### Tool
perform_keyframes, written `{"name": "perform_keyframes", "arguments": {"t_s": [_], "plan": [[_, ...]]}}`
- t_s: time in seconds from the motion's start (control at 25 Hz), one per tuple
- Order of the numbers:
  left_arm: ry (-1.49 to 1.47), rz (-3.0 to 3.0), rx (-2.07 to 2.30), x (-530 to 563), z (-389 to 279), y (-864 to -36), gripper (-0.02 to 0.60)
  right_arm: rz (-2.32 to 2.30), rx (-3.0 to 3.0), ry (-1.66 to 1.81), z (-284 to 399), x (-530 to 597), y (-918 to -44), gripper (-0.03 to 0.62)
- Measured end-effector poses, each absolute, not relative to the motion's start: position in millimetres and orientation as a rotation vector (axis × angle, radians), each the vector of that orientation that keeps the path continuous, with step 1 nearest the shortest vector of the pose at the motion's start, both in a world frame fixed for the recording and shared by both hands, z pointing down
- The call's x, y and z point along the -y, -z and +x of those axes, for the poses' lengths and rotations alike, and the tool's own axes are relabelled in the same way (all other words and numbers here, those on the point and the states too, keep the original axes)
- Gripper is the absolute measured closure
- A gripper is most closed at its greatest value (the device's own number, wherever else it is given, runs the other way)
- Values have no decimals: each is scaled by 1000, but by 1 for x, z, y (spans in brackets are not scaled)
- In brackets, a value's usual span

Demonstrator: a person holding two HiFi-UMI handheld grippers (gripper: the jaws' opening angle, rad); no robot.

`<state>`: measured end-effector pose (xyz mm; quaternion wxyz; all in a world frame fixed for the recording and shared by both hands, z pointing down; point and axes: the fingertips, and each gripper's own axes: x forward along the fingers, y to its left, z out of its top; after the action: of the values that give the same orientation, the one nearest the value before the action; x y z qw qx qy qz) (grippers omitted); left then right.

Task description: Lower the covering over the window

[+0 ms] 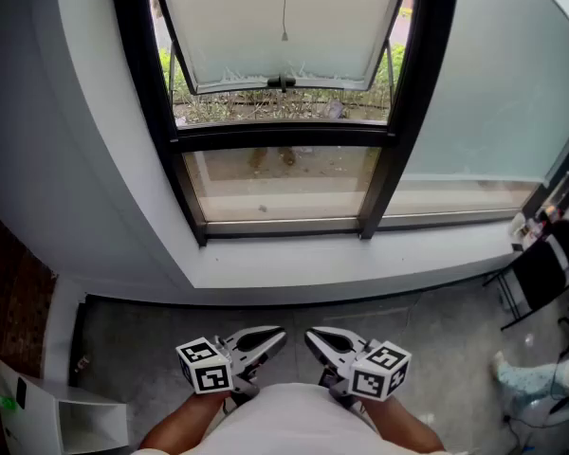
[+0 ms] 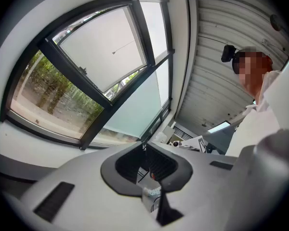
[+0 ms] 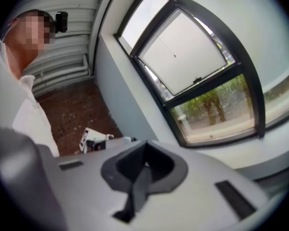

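Observation:
A black-framed window [image 1: 284, 140] fills the wall ahead, its upper pane [image 1: 284, 27] tilted outward. A thin pull cord [image 1: 284, 12] with a small end weight hangs in front of that pane; it also shows in the left gripper view as the cord [image 2: 123, 47] and in the right gripper view as the cord [image 3: 173, 52]. I cannot make out the covering itself. My left gripper [image 1: 277, 336] and right gripper [image 1: 313, 336] sit low and close to my body, far below the cord. Both are shut with nothing between the jaws, as the left gripper [image 2: 144, 146] and right gripper [image 3: 145, 154] show.
A deep white sill [image 1: 360, 265] juts out under the window. A frosted pane [image 1: 493, 102] stands to the right. On the floor are a white box [image 1: 38, 410] at the left, a black chair [image 1: 542, 271] at the right and another person's foot [image 1: 531, 382].

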<state>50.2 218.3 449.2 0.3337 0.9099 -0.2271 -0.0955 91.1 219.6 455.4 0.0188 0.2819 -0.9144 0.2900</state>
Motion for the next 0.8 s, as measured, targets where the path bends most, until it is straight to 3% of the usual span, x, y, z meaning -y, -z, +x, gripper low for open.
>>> {"name": "perform_keyframes", "arguments": {"t_s": [0.8], "plan": [[180,2459,720,-202,3,-450,539,967,2740,-855,70,-199,-465,569]]}}
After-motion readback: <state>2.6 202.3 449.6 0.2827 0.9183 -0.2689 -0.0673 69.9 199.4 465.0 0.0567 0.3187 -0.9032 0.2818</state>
